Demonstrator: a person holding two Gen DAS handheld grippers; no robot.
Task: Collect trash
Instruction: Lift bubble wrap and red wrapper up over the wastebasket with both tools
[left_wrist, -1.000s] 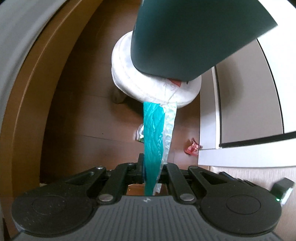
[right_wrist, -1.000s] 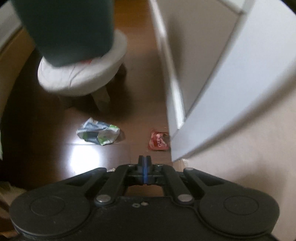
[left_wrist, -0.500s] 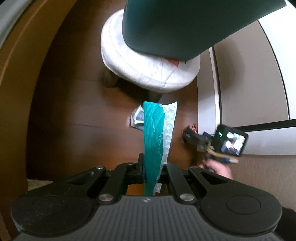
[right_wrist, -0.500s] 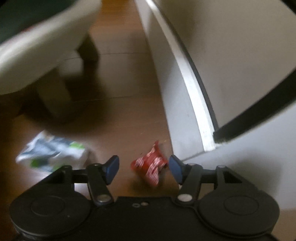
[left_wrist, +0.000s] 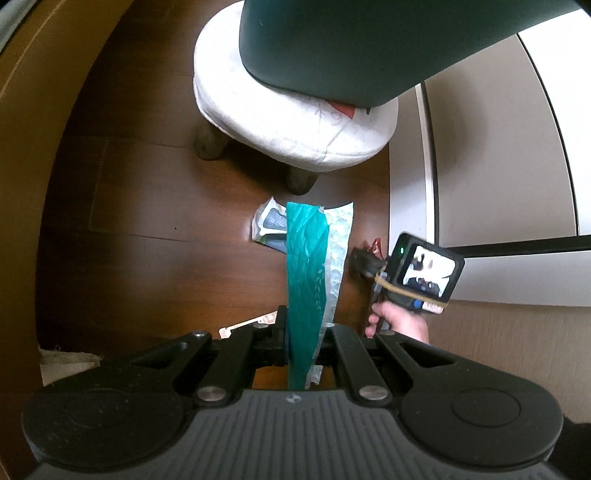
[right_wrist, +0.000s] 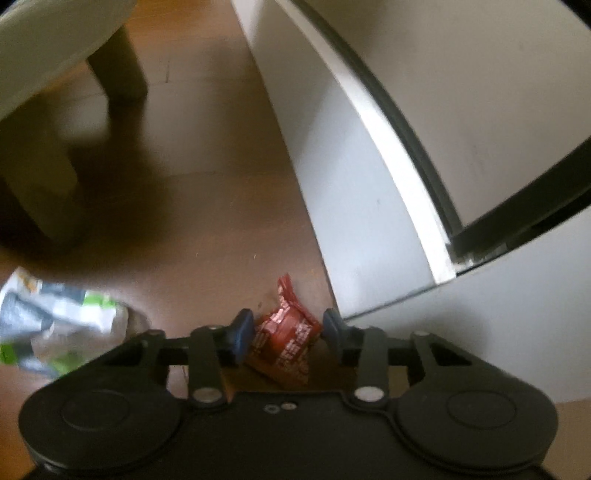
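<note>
Closing in on the red wrapper, teal bag already in hand

The right gripper (right_wrist: 288, 332) straddles the red wrapper (right_wrist: 286, 341) on the floor (right_wrist: 207, 221); its jaws have just been narrowing, pads apparently not yet pressing. Next: finish the squeeze, then lift. The left gripper (left_wrist: 303, 334) is clamped on the teal bag (left_wrist: 306, 266). The crumpled white-green wrapper (right_wrist: 55, 314), left of the right gripper, is blurred.

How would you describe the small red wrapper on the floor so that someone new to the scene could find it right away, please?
Start at the white padded stool on the dark wood floor, then look toward the white cabinet's bottom corner. The red wrapper lies on the floor right there, between the right gripper's open blue-tipped fingers. It is small, crumpled and red with white print, unlike the larger white, grey and green wrapper nearby.
</note>
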